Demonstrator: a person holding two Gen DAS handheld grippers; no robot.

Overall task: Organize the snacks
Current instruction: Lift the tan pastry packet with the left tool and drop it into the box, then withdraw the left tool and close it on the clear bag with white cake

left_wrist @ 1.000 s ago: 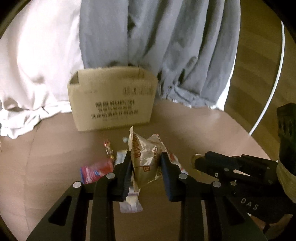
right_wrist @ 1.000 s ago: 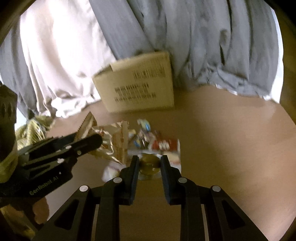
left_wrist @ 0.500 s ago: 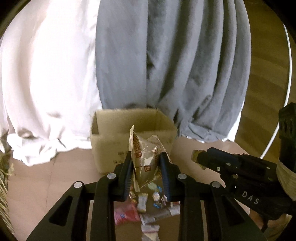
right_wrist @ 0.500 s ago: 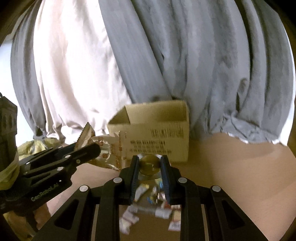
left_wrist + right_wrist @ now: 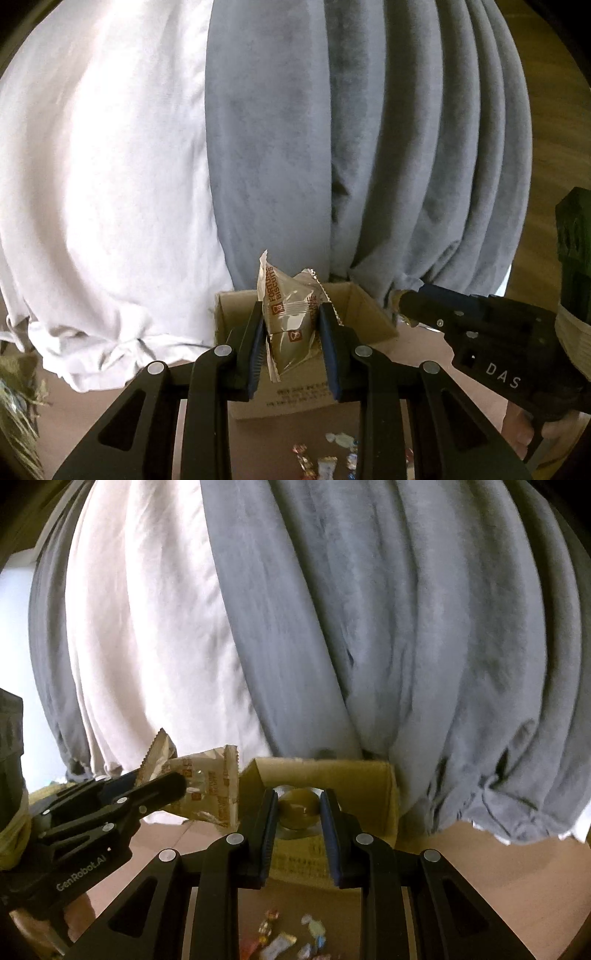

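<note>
With both jaws clamped, left on the biscuit pack (image 5: 290, 325), right on the gold candy (image 5: 297, 808), I centred each over the box (image 5: 373, 775) before release.

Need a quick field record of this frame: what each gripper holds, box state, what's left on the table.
left gripper: shut on biscuit packet, seen in front of the box opening
right gripper: shut on round gold-wrapped snack
cardboard box: open top, upright on the table, in front of the curtains
inside of box: not visible
loose sweets: several small wrapped pieces on the table, on the near side of the box
backdrop: white curtain and grey curtain
</note>
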